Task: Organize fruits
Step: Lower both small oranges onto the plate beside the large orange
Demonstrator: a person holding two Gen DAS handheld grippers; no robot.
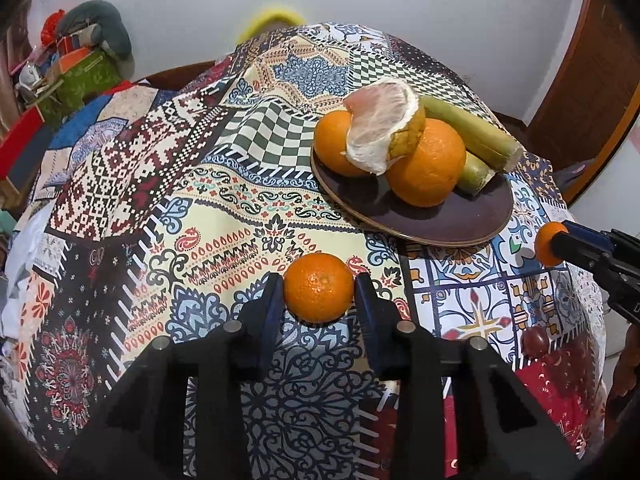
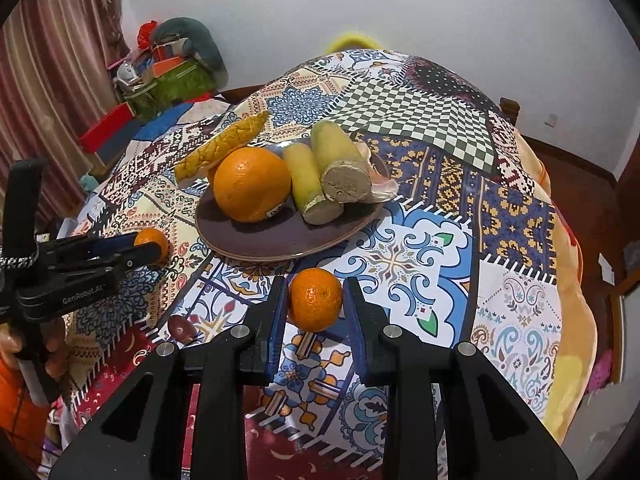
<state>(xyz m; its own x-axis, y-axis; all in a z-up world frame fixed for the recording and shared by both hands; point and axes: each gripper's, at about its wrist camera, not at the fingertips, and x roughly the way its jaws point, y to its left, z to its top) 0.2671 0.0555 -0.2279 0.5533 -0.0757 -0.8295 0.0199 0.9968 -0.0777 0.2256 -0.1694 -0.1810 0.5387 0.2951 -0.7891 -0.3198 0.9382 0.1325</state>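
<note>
While both grippers are already loaded, the bit that matters is where the plate (image 2: 256, 246) sits from each one. Seen from the right wrist, the right gripper (image 2: 315, 304) is closed down on a small mandarin (image 2: 315, 305), pads pressed against its sides, and the plate is found at roughly 11 o'clock, just beyond the fingertips. Seen from the left wrist, the left gripper (image 1: 319, 298) is clamped on a second mandarin (image 1: 319, 293) with only a narrow opening left, and the plate (image 1: 440, 224) lies out at about 1 o'clock, a little further off.

So the right hand is judged to be the nearer one. Already piled on the plate are a big orange (image 2: 251, 184), two green-yellow stalk pieces (image 2: 332, 168) whose long axes run toward the camera, and a peeled pomelo piece (image 1: 380, 128). Bare plate is left at the near rim, which looks like the spot to aim for.

Both mandarins are carried just above the patterned tablecloth (image 2: 400, 256), near each other, at the table's near side. A small dark red fruit (image 2: 182, 328) is left lying on the cloth between the two grippers.
</note>
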